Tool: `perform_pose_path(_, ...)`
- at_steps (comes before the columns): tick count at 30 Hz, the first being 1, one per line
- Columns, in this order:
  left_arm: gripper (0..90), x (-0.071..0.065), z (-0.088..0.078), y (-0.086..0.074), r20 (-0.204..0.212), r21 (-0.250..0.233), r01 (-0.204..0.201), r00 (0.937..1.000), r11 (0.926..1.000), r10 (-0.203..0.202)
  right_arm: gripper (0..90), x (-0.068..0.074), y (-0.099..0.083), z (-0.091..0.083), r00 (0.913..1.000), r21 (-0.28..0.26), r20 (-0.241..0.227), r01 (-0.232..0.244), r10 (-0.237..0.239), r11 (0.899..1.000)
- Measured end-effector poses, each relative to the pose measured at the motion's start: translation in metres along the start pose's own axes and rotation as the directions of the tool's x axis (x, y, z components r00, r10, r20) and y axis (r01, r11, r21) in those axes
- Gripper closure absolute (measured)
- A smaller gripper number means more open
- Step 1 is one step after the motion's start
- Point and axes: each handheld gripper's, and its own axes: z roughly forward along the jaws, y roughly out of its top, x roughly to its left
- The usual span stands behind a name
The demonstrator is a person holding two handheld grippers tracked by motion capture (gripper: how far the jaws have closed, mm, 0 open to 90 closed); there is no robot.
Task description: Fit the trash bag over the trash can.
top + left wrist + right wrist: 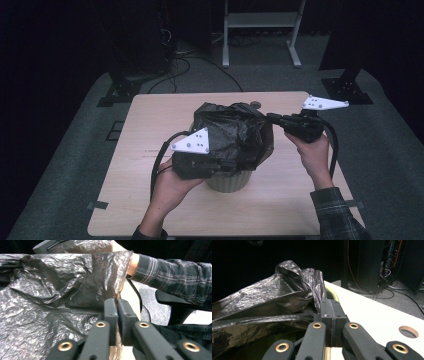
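A crinkled black plastic bag [232, 137] is draped over a pale round bin [227, 182] in the middle of the wooden table [150, 120]. My left gripper [200, 167] is at the bag's near left side, its jaws pressed together on a fold of the film [116, 301]. My right gripper [272, 118] holds the bag's far right edge, jaws shut on a twisted strip of the bag [317, 287]. The bin's yellowish rim [332, 293] shows just behind that strip. The bag [50, 290] stretches between the two grippers.
A round hole [408, 331] is cut in the tabletop near the far right edge. A white shelf frame [262, 30] and cables [175, 65] are on the grey floor beyond the table. A plaid sleeve [172, 272] reaches in from the right.
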Motion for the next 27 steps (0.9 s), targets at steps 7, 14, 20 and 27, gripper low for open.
perform_pose_path(7, 89.8, 0.007, 0.003, 0.001, -0.022, -0.009, 0.008, 0.9997, 0.9999, -0.009, 88.7, 0.0, 0.0, 0.0, 1.0, 0.003, -0.001, 0.0, 0.0, 1.0)
perform_pose_path(14, 89.8, 0.031, -0.002, 0.004, -0.088, -0.028, 0.051, 0.9947, 0.9983, -0.053, 64.9, -0.001, 0.0, -0.011, 0.9997, -0.011, 0.024, -0.005, 0.005, 1.0)
perform_pose_path(20, 89.8, 0.053, 0.001, 0.011, -0.132, -0.042, 0.078, 0.9877, 0.9961, -0.083, 61.2, 0.006, 0.005, -0.033, 0.9994, -0.033, 0.031, 0.017, -0.016, 0.999)
perform_pose_path(27, 89.9, 0.077, 0.012, 0.018, -0.192, -0.049, 0.116, 0.9736, 0.992, -0.124, 58.7, 0.021, 0.009, -0.052, 0.9995, -0.072, 0.005, 0.03, -0.03, 0.997)
